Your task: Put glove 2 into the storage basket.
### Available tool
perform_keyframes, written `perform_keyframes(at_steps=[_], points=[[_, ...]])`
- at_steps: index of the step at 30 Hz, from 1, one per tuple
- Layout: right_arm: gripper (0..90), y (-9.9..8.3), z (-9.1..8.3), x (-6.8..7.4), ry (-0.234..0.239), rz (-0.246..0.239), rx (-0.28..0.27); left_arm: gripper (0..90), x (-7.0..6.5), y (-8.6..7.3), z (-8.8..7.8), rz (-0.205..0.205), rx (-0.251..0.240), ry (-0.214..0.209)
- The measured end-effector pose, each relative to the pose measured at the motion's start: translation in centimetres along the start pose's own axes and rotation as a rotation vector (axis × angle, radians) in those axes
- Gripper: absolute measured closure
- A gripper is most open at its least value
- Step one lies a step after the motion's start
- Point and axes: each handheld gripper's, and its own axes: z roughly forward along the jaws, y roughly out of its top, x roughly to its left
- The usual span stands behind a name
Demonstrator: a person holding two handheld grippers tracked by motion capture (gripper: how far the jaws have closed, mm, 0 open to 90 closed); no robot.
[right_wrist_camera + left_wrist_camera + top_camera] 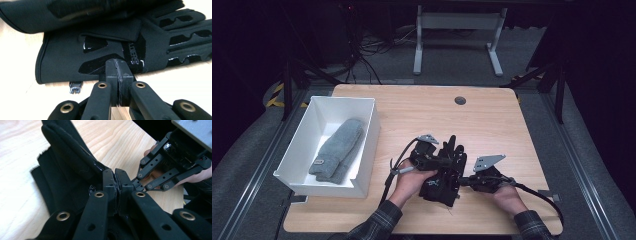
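Black gloves (443, 172) are lying stacked on the bench (492, 125), near its front edge; glossy lettering on one (partly legible, ending "DERS") is showing in the right gripper view. The left tool (115, 182) is clenching a glove fold; the right tool (117, 70) is pinching the cuff edge. A white bin (302, 160) is holding a grey glove (339, 150).

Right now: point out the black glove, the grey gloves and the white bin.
black glove (75, 60), right gripper view, on its cuff.
grey gloves (338, 147), high view, mid-body of the stack.
white bin (321, 187), high view, on its near wall.
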Motion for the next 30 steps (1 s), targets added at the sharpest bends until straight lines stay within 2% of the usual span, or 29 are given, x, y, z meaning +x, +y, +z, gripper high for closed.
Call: perform_keyframes(at_steps=[5,7,11,12,15,16,18,19,20,21,22,26,30], points=[[89.5,0.1,-0.1,0.0,-0.008,-0.002,0.001,86.3,0.3,-0.2,1.2,-0.018,0.0,-0.028],[89.5,0.0,-0.4,0.0,-0.021,-0.006,-0.004,82.3,0.2,-0.2,1.3,-0.023,-0.011,-0.04],[88.9,-0.2,-1.5,-0.4,-0.051,0.005,-0.036,74.8,-0.5,0.0,1.0,-0.003,-0.032,-0.049],[85.3,-0.4,-2.1,-0.7,-0.072,0.018,-0.048,74.8,-0.6,0.0,0.9,0.007,-0.034,-0.051],[75.2,-1.1,-3.3,-1.5,-0.125,0.049,-0.059,87.1,-1.2,-0.3,0.6,0.05,0.005,-0.022],[69.3,-1.4,-3.7,-1.9,-0.146,0.059,-0.066,89.5,-1.4,-0.5,0.7,0.061,0.018,-0.008],[59.8,-1.9,-4.2,-2.4,-0.179,0.077,-0.057,89.7,-1.7,-0.9,0.9,0.076,0.044,0.005],[54.2,-2.1,-4.4,-2.7,-0.201,0.084,-0.056,89.8,-1.9,-1.2,1.2,0.075,0.054,-0.002],[46.5,-2.5,-4.5,-3.0,-0.239,0.097,-0.051,89.7,-2.1,-1.4,1.5,0.08,0.068,-0.005],[46.5,-2.5,-4.5,-3.0,-0.239,0.097,-0.051,89.8,-2.1,-1.4,1.5,0.08,0.068,-0.005],[42.0,-2.8,-4.5,-3.3,-0.258,0.111,-0.043,89.8,-2.3,-1.5,1.8,0.083,0.077,-0.01],[35.4,-3.4,-4.4,-3.8,-0.287,0.131,-0.031,89.7,-2.6,-1.8,3.3,0.101,0.132,-0.007],[32.0,-3.5,-4.3,-4.1,-0.292,0.14,-0.022,89.9,-3.0,-2.3,4.1,0.135,0.19,0.029]])
